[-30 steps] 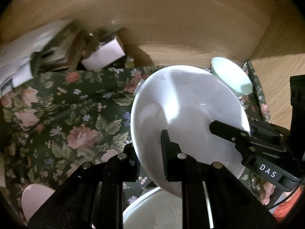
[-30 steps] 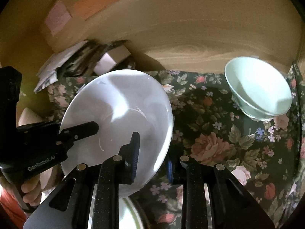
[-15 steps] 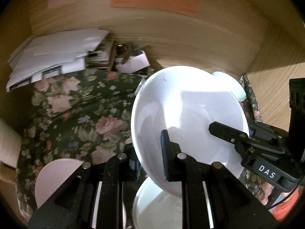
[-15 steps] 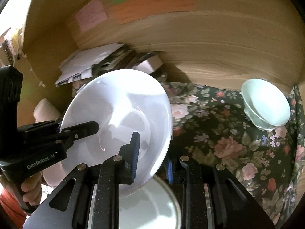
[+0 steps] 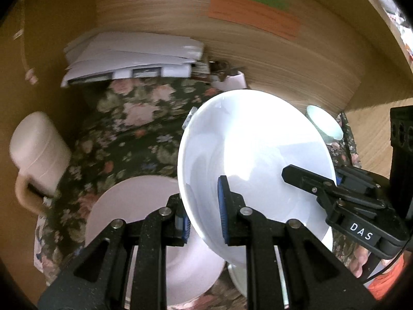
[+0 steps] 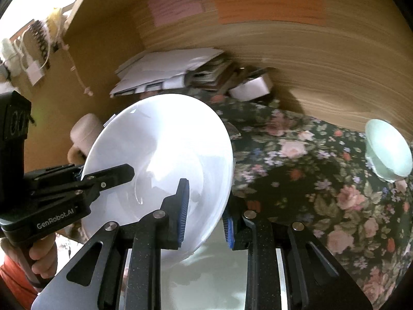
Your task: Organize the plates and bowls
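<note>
A large white deep plate [image 5: 253, 155] hangs tilted above the floral cloth, gripped from both sides. My left gripper [image 5: 204, 206] is shut on its left rim, and my right gripper [image 6: 206, 206] is shut on the opposite rim. Each one shows in the other's view: the right gripper [image 5: 309, 180] and the left gripper [image 6: 108, 178]. Under the held plate lie a pink plate [image 5: 134, 206] and a white plate [image 6: 219, 271], partly hidden by the fingers. A mint bowl [image 6: 387, 152] stands far right on the cloth.
The floral tablecloth [image 6: 309, 180] covers a table boxed in by wooden walls. A stack of papers [image 5: 129, 54] and a small white box [image 6: 250, 87] sit at the back. A pale pink mug [image 5: 38, 149] stands at the left. A hand [image 6: 41, 255] holds the left gripper.
Both grippers have carried the white plate up and to the left. The pink plate and the mug came into view below, and the mint bowl now lies farther off to the right.
</note>
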A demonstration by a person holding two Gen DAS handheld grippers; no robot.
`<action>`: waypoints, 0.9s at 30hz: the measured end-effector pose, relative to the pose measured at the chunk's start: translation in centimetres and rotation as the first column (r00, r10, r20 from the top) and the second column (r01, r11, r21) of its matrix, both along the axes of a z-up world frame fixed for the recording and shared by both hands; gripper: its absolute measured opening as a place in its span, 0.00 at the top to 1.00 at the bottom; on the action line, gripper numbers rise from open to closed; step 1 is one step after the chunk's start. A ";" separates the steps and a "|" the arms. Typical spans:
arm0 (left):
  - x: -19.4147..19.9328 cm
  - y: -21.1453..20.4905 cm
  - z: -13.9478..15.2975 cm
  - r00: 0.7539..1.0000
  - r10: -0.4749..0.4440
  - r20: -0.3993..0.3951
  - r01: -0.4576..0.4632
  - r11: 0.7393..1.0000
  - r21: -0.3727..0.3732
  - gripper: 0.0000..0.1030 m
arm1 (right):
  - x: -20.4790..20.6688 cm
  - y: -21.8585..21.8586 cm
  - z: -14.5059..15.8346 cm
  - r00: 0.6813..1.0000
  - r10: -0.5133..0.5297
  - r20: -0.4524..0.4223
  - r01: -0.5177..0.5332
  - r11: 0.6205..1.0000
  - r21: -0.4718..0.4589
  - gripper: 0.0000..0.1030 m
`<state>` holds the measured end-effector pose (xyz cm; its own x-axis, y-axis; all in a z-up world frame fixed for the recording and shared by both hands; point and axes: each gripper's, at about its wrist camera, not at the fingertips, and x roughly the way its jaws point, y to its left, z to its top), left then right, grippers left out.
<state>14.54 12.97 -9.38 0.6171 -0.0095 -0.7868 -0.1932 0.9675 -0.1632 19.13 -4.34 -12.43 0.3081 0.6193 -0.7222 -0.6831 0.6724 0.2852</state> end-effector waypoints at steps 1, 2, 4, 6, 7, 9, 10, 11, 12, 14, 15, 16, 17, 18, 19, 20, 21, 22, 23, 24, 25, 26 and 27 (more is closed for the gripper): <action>-0.4 0.3 0.0 1.000 0.007 0.001 -0.007 1.000 -0.001 0.83 | -0.3 0.5 0.0 1.000 0.009 -0.001 -0.009 1.000 0.000 0.79; -0.7 0.7 0.0 1.000 0.014 0.001 -0.014 1.000 -0.003 0.83 | -0.6 0.8 -0.1 1.000 0.017 -0.001 -0.017 1.000 0.001 0.79; -1.8 1.7 0.0 0.999 0.034 0.002 -0.034 0.999 -0.007 0.83 | -1.2 1.7 -0.1 0.999 0.037 -0.002 -0.037 0.999 0.003 0.79; -2.4 2.3 -0.1 0.999 0.047 0.002 -0.047 0.999 -0.010 0.83 | -1.7 2.5 -0.2 0.999 0.053 -0.004 -0.053 0.999 0.004 0.79; -2.9 2.8 -0.1 0.998 0.057 0.001 -0.057 0.998 -0.013 0.83 | -1.9 2.9 -0.3 0.998 0.061 -0.006 -0.061 0.998 0.004 0.79; -3.7 3.5 -0.3 0.997 0.072 -0.002 -0.072 0.997 -0.015 0.83 | -2.3 3.6 -0.5 0.997 0.073 -0.008 -0.073 0.997 0.005 0.79; -4.0 3.9 -0.4 0.997 0.079 -0.004 -0.079 0.997 -0.017 0.83 | -2.5 4.1 -0.7 0.997 0.083 -0.011 -0.083 0.997 0.005 0.79; -4.3 4.2 -0.5 0.996 0.085 -0.006 -0.085 0.996 -0.018 0.83 | -2.6 4.4 -0.8 0.996 0.088 -0.015 -0.087 0.996 0.004 0.79; -4.7 4.6 -0.7 0.996 0.093 -0.011 -0.093 0.995 -0.020 0.83 | -2.8 4.7 -1.0 0.995 0.096 -0.009 -0.096 0.995 0.006 0.79; -5.3 5.1 -1.0 0.994 0.104 -0.016 -0.105 0.994 -0.022 0.83 | -3.1 5.4 -1.4 0.994 0.110 -0.018 -0.110 0.994 0.002 0.79; -5.6 5.4 -1.1 0.994 0.110 -0.019 -0.111 0.994 -0.025 0.83 | -3.2 5.7 -1.6 0.993 0.117 -0.022 -0.117 0.993 -0.001 0.79; -5.8 5.8 -1.4 0.993 0.118 -0.024 -0.118 0.993 -0.028 0.83 | -3.4 6.1 -1.9 0.992 0.123 -0.028 -0.123 0.992 -0.004 0.79; -6.0 6.0 -1.5 0.992 0.122 -0.027 -0.123 0.992 -0.031 0.83 | -3.4 6.3 -2.2 0.991 0.128 -0.033 -0.128 0.992 -0.006 0.79; -6.2 6.3 -1.8 0.991 0.127 -0.031 -0.128 0.991 -0.035 0.83 | -3.6 6.5 -2.4 0.991 0.131 -0.037 -0.131 0.991 -0.009 0.79; -6.4 6.5 -2.0 0.991 0.131 -0.036 -0.132 0.990 -0.040 0.83 | -3.6 6.8 -2.7 0.990 0.134 -0.045 -0.135 0.991 -0.012 0.79; -6.5 6.7 -2.2 0.990 0.134 -0.040 -0.136 0.990 -0.043 0.83 | -3.7 7.0 -3.0 0.989 0.138 -0.053 -0.139 0.990 -0.016 0.79; -6.7 6.9 -2.5 0.989 0.138 -0.045 -0.140 0.989 -0.047 0.83 | -3.7 7.3 -3.3 0.988 0.141 -0.058 -0.142 0.990 -0.021 0.79; -6.8 7.0 -2.7 0.989 0.139 -0.049 -0.141 0.989 -0.049 0.83 | -3.8 7.5 -3.5 0.988 0.143 -0.064 -0.145 0.989 -0.025 0.79; -6.9 7.2 -2.9 0.989 0.140 -0.054 -0.143 0.988 -0.051 0.83 | -3.8 7.6 -3.7 0.987 0.144 -0.067 -0.146 0.989 -0.028 0.79; -6.9 7.3 -3.1 0.988 0.141 -0.058 -0.144 0.988 -0.051 0.83 | -3.8 7.8 -4.0 0.986 0.146 -0.074 -0.149 0.988 -0.031 0.79; -6.9 7.4 -3.3 0.988 0.142 -0.061 -0.146 0.988 -0.052 0.83 | -3.8 7.9 -4.2 0.986 0.148 -0.077 -0.151 0.988 -0.033 0.79; -7.0 7.5 -3.4 0.988 0.143 -0.065 -0.147 0.988 -0.054 0.83 | -3.8 8.0 -4.3 0.986 0.148 -0.079 -0.152 0.988 -0.036 0.79; -7.0 7.6 -3.6 0.987 0.144 -0.069 -0.148 0.987 -0.056 0.83 | -3.8 8.1 -4.5 0.985 0.149 -0.081 -0.153 0.987 -0.040 0.79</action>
